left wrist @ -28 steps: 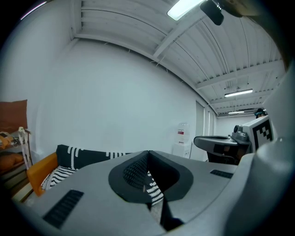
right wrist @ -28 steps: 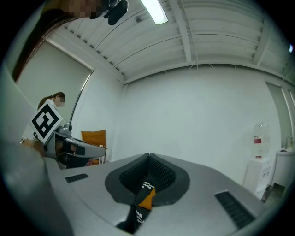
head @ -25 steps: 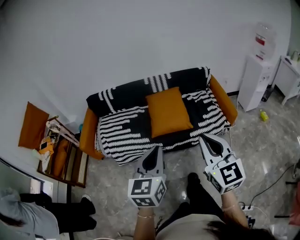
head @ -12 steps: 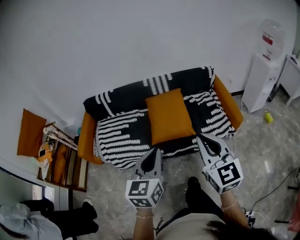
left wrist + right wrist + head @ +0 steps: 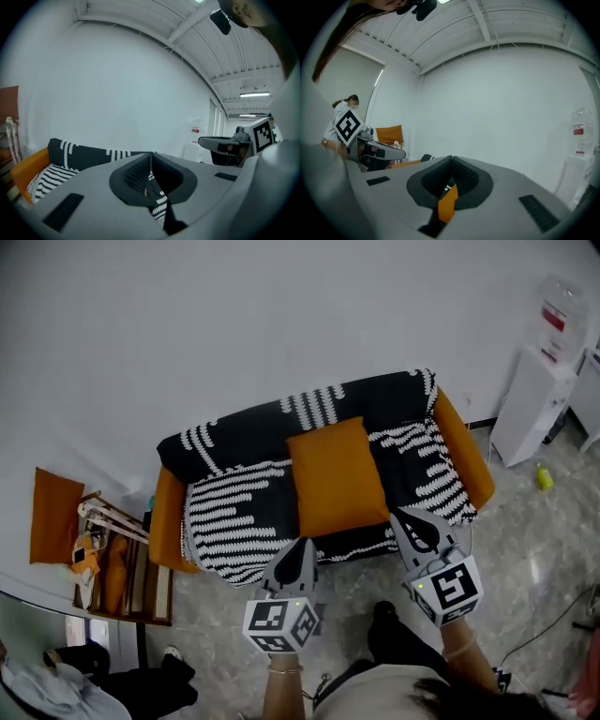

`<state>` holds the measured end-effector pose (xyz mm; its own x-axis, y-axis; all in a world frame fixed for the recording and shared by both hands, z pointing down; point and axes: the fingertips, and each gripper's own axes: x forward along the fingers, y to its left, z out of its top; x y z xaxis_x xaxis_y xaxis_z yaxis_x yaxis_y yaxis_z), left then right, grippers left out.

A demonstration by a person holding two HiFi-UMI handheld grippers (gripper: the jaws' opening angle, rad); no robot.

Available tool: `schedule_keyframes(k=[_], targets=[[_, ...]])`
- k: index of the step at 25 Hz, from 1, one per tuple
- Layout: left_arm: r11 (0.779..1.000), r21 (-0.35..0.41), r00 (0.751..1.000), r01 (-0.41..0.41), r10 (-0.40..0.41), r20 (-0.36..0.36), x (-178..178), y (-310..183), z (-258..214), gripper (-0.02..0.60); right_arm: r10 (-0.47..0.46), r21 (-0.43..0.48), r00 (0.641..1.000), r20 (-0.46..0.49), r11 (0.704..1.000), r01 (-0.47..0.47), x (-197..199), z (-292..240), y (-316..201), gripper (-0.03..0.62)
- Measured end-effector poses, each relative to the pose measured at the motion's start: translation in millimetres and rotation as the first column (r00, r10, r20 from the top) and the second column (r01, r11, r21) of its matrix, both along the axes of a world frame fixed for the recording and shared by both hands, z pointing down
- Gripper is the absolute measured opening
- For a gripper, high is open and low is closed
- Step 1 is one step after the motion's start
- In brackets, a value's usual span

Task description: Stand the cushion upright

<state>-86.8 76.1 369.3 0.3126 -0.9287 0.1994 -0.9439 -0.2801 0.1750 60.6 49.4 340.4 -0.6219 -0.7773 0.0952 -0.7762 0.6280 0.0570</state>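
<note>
An orange cushion (image 5: 336,474) lies flat on the middle of the sofa (image 5: 234,512), which is draped in a black-and-white striped throw. The cushion's far edge reaches the backrest. My left gripper (image 5: 302,543) hangs shut and holding nothing over the floor, just short of the sofa's front edge. My right gripper (image 5: 397,514) is also shut and holds nothing; its tip is at the front edge, near the cushion's right corner. In the left gripper view the shut tips (image 5: 150,154) point at the sofa (image 5: 65,157). In the right gripper view the tips (image 5: 451,159) meet, with orange showing below them.
A white water dispenser (image 5: 539,399) stands at the right by the wall, with a small yellow object (image 5: 545,477) on the floor near it. Left of the sofa is a low rack (image 5: 122,563) with an orange cushion (image 5: 52,517). A person (image 5: 47,688) crouches at the lower left.
Both grippers have advanced toward the sofa's front edge and stayed shut. The sofa now sits closer and lower in the head view. The cushion has not moved.
</note>
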Motion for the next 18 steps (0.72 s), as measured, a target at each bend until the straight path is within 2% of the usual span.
schedule_keyframes(k=[9,10,18], targets=[[0.997,-0.062,0.999,0.044,-0.046,-0.017,-11.7,-77.8,36.8,0.055,-0.052,-0.049,0.998,-0.033,0.998,0.051,1.7,26.4,-83.9,0.009],[0.997,-0.066,0.998,0.049,-0.050,-0.022,-14.3,-83.3,40.7,0.060,-0.059,-0.055,0.998,-0.038,0.997,0.056,0.5,29.6,-90.8,0.026],[0.990,-0.116,0.995,0.079,-0.085,-0.050,-52.9,-115.9,76.5,0.101,-0.082,-0.094,0.995,-0.062,0.993,0.076,-21.7,61.2,-133.7,0.049]])
